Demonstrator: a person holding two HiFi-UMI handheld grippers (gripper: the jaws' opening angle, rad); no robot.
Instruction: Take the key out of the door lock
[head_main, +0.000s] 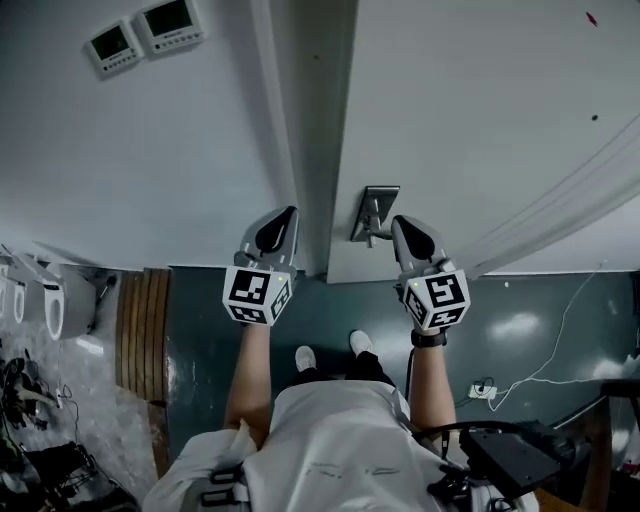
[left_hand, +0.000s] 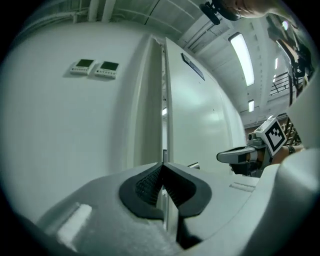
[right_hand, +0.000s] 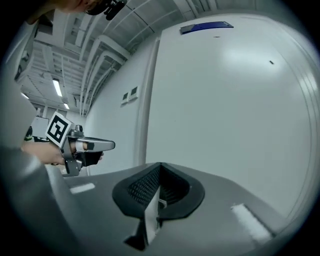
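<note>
White wall (head_main: 150, 150) and white door (head_main: 480, 120) are filling most of the head view, with the door frame (head_main: 300, 130) running between them and a dark floor (head_main: 540, 320) showing below. Two small wall panels (head_main: 145, 35) are sitting side by side on the wall, well left of the frame. A metal handle plate (head_main: 375, 212) with its lever is sitting on the door just beside the frame edge.

Left gripper (head_main: 291, 211) is pointing at the frame, just left of the door edge. In its own view the jaws are pressing together with nothing between the pads (left_hand: 147, 184). A narrow bright gap is showing there between frame and door edge.

Right gripper (head_main: 399, 221) is pointing at the door, its tip just beside the handle plate, on the right. Its jaws are also pressing together and pinching nothing. A blue sign (right_hand: 205, 26) is showing at the door's top in the right gripper view.

Key: not resolving in any view. At this size it cannot be told apart from the handle plate, which is lying between the two gripper tips. Neither gripper is holding it.

Person's shoes (head_main: 305, 357) are standing on the floor, close to the door.
</note>
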